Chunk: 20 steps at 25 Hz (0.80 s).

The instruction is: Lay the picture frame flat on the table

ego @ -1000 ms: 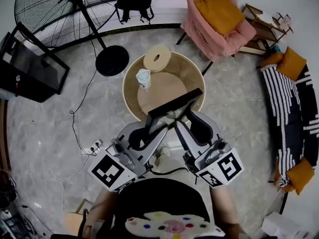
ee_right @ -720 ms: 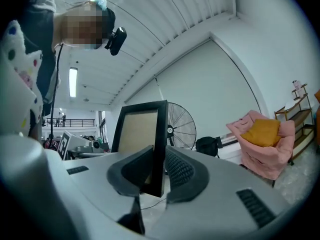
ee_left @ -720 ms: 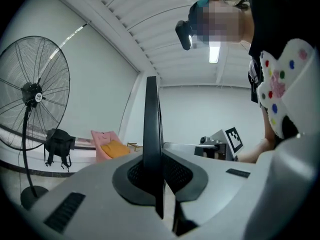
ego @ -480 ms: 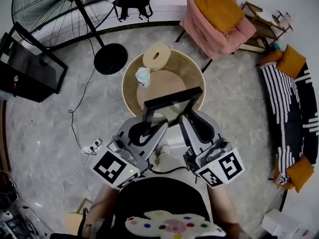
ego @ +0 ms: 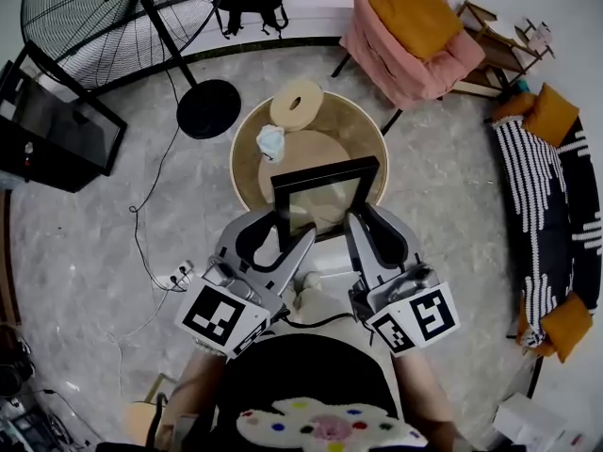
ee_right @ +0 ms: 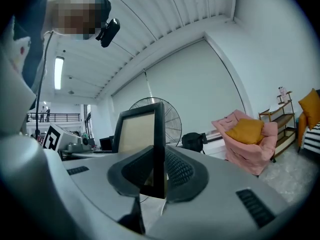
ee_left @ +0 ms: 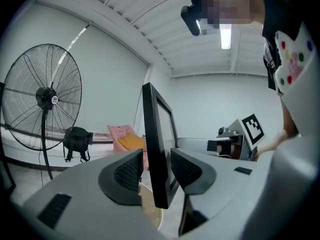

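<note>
A black picture frame [ego: 325, 200] with a pale centre hangs upright over the near edge of the round wooden table [ego: 366, 137]. My left gripper [ego: 285, 240] straddles its left side; in the left gripper view the frame edge [ee_left: 154, 134] stands between the pads [ee_left: 129, 170] with a gap on each side. Those jaws have just been opening, and the left gripper [ee_left: 156, 168] is open. My right gripper [ego: 359, 226] is shut on the frame's right side: in the right gripper view both pads [ee_right: 178, 169] of the right gripper [ee_right: 156, 170] press the frame [ee_right: 137, 129].
On the table lie a cream ring-shaped roll [ego: 297, 104] and a small pale crumpled thing [ego: 270, 142]. A big standing fan [ego: 94, 17] with a round base [ego: 209, 109] is at the back left, a pink armchair [ego: 405, 36] at the back right, a dark box [ego: 57, 121] at left.
The frame has swung from a slanted pose to square-on and come nearer. The left jaws have let go and spread; the right jaws have closed on the right side.
</note>
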Each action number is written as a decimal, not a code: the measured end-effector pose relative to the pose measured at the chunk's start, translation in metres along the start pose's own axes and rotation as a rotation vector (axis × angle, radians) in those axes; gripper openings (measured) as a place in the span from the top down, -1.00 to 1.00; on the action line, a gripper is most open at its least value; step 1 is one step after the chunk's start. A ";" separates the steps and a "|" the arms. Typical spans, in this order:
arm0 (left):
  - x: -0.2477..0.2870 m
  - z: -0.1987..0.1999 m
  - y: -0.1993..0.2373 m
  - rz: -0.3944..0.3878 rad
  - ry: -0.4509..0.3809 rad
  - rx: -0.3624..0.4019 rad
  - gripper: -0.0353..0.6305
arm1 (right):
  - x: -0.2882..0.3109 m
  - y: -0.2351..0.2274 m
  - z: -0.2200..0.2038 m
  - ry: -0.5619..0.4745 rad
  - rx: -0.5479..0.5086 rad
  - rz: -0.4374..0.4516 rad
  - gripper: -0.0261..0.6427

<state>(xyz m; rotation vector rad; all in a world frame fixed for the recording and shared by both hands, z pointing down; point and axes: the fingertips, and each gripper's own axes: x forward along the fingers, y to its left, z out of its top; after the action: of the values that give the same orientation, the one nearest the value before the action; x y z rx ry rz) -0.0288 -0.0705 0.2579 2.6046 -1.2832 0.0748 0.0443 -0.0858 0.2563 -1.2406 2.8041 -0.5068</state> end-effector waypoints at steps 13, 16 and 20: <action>-0.008 -0.015 0.015 0.111 0.046 0.018 0.46 | 0.004 -0.016 -0.016 0.036 0.035 -0.100 0.66; -0.009 -0.020 0.016 0.114 0.053 0.012 0.57 | 0.007 -0.015 -0.021 0.047 0.038 -0.104 0.66; -0.008 -0.028 0.022 0.128 0.071 0.004 0.59 | 0.008 -0.015 -0.030 0.081 0.034 -0.097 0.66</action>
<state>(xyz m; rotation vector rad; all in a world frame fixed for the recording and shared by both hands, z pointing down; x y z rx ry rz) -0.0489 -0.0706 0.2882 2.4960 -1.4246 0.1904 0.0448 -0.0930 0.2906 -1.3850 2.7979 -0.6204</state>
